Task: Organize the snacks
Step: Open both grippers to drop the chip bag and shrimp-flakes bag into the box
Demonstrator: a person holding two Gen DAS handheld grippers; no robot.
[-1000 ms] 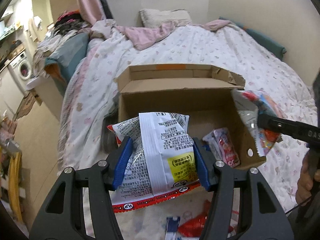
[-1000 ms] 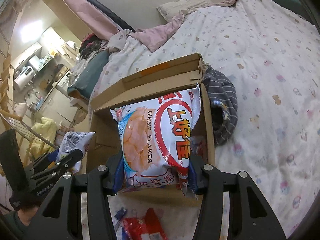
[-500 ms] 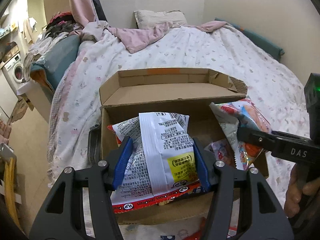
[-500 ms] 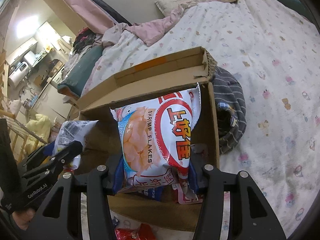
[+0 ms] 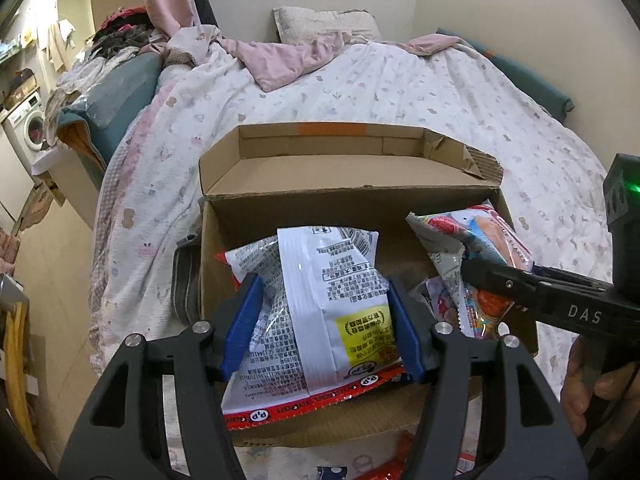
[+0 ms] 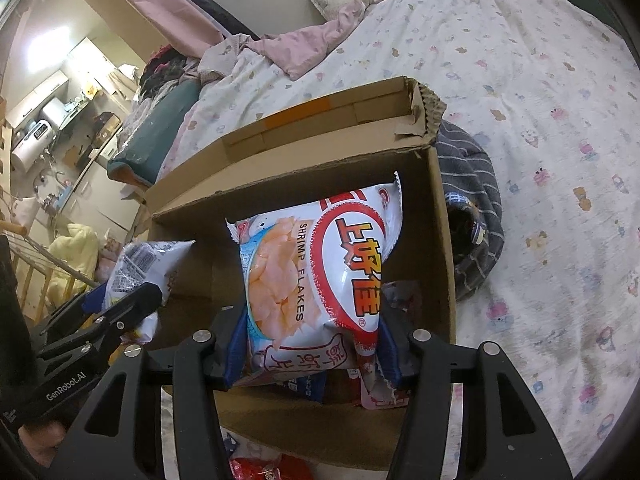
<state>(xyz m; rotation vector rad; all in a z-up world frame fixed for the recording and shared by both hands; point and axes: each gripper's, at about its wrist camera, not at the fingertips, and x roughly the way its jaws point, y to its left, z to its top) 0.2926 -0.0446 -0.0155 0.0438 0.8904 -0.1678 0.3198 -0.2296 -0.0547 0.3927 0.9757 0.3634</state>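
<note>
Holding two bags over the cardboard box (image 5: 288,216) at frame centre: left gripper (image 5: 320,328) jaws opening, pads on the white-backed snack bag (image 5: 320,304); right gripper (image 6: 312,344) jaws opening, pads on the shrimp flakes bag (image 6: 316,272).

Soft, even indoor light; sharp centre, heavy fisheye bending, dark corners.

A white foil snack bag with a yellow label and red bottom seam (image 5: 320,312) is held upright over the open brown cardboard box (image 5: 352,208). A white-and-red shrimp flakes bag (image 6: 320,276) is held upright inside its right half, above small packets (image 6: 380,384).
</note>
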